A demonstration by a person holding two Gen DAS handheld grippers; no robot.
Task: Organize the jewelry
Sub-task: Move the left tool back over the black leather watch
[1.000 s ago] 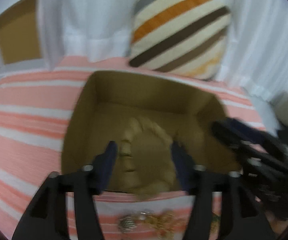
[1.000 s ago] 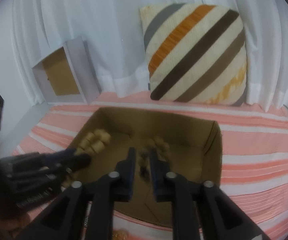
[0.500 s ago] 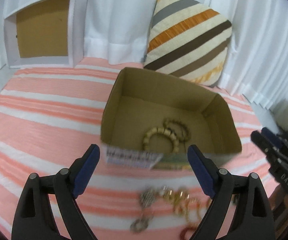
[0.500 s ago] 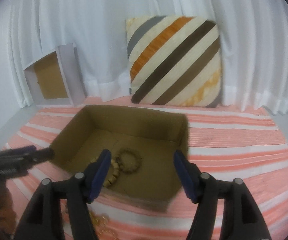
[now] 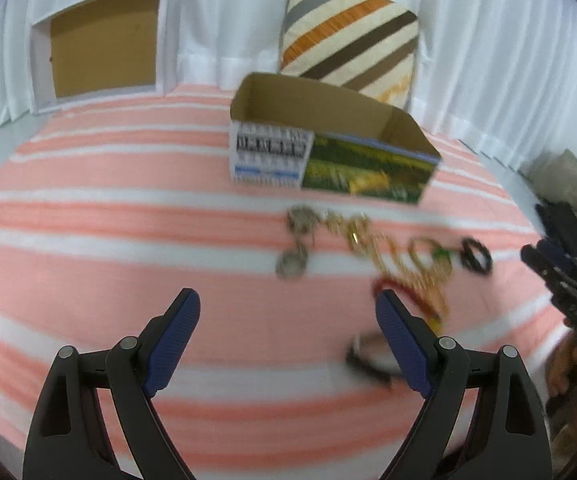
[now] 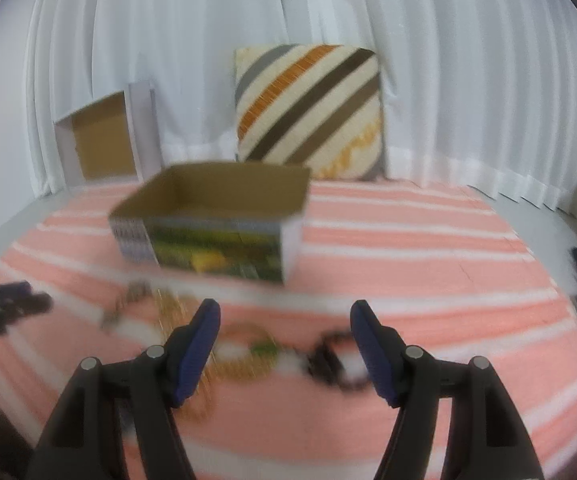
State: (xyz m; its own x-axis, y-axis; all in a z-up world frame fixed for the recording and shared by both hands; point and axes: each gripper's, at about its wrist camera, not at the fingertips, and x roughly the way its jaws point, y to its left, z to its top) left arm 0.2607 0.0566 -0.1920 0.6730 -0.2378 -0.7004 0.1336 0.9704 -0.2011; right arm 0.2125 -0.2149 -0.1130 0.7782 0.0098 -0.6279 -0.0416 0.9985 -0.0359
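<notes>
An open cardboard box (image 5: 328,148) with a printed front stands on the pink striped cloth; it also shows in the right wrist view (image 6: 212,224). Its inside is hidden from here. In front of it lies loose jewelry: a silver piece (image 5: 294,240), gold chains (image 5: 372,240), a black bracelet (image 5: 475,254), a red bangle (image 5: 408,296). My left gripper (image 5: 286,316) is open and empty, above the cloth near the jewelry. My right gripper (image 6: 284,326) is open and empty, over a gold ring (image 6: 248,344) and the black bracelet (image 6: 328,360).
A striped cushion (image 5: 348,36) leans on the white curtain behind the box. A white box lid (image 5: 104,44) stands at the back left. The right gripper shows at the right edge of the left wrist view (image 5: 564,264). Grey cloth (image 5: 568,184) lies at far right.
Both grippers have pulled back and down from the box to the cloth in front of it. The right gripper opened and left a beaded bracelet in the box.
</notes>
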